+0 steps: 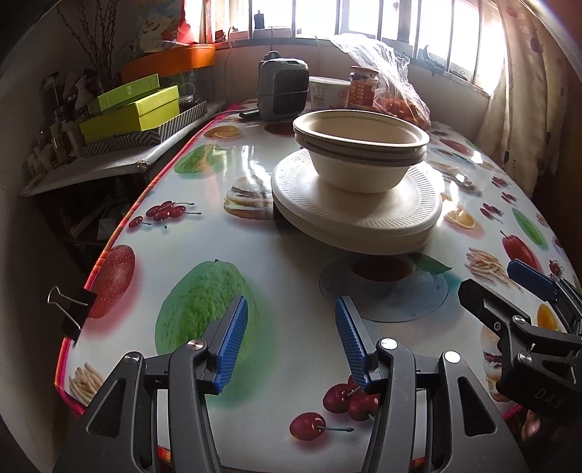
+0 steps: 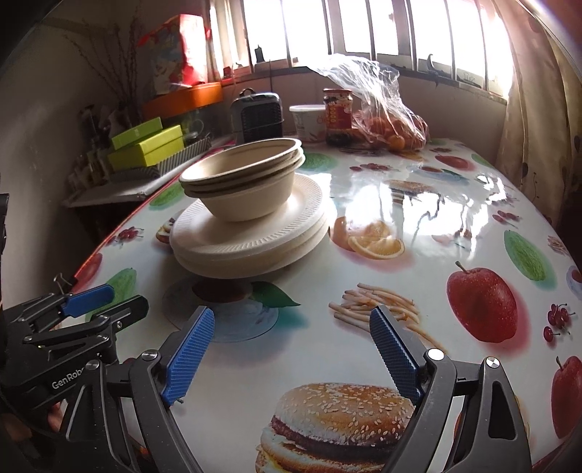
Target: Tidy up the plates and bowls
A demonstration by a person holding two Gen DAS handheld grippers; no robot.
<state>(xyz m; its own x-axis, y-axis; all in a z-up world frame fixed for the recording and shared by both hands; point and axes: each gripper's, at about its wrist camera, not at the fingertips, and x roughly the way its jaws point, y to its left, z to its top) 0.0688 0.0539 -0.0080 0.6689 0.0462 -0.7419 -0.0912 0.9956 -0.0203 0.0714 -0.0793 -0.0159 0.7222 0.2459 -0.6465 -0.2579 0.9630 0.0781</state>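
Beige paper bowls sit nested on the stacked white ribbed plates on the fruit-print tabletop; sorting looks done. Left gripper and right gripper jaws both open, empty, well short of the stack.

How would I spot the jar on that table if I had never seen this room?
Start at the barred window and drop to the far end of the fruit-print table. There a row runs from a grey heater past a white tub to a clear bag of oranges. The jar stands between tub and bag: the only glass one, with dark contents and a red-orange label.
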